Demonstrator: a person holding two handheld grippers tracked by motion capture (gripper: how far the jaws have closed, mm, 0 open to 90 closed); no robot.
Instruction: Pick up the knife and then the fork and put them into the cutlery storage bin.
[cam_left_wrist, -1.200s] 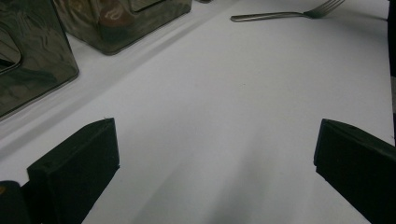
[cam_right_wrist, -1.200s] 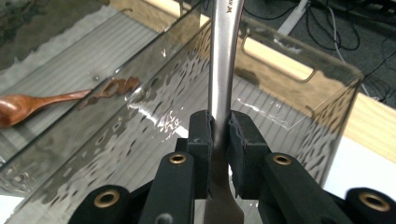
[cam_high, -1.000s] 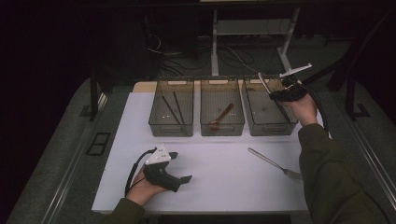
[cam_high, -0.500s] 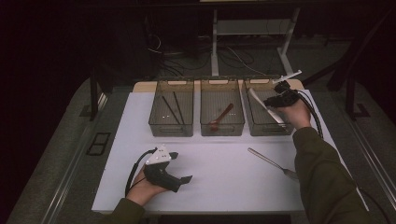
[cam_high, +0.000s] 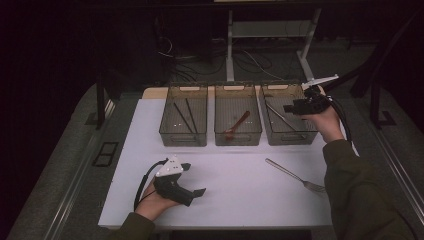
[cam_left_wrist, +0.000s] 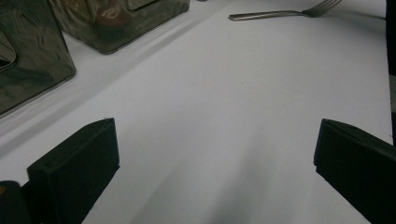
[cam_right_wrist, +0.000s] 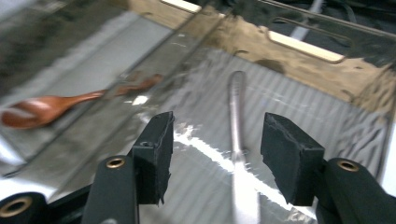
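My right gripper (cam_high: 289, 108) hovers over the right clear bin (cam_high: 290, 136). Its jaws have just been opening and now stand apart around nothing. In the right gripper view a metal utensil (cam_right_wrist: 236, 102) lies on the bin floor below the open right gripper (cam_right_wrist: 217, 126). From above, that utensil (cam_high: 278, 116) lies slanted in the bin. A wooden spoon (cam_high: 236, 125) lies in the middle bin (cam_high: 237, 140), and two dark chopsticks (cam_high: 182, 116) in the left bin (cam_high: 182, 141). A steel fork (cam_high: 292, 175) lies on the white mat. My left gripper (cam_high: 194, 178) rests open on the mat at the front left.
The white mat (cam_high: 235, 205) covers the table in front of the three bins. In the left gripper view the fork (cam_left_wrist: 280, 13) lies far ahead, the bins stand at upper left, and bare mat lies between the jaws of the left gripper (cam_left_wrist: 217, 130).
The right gripper has shifted a little left over the right bin and opened. The metal utensil it held now lies in that bin. The left gripper has not moved.
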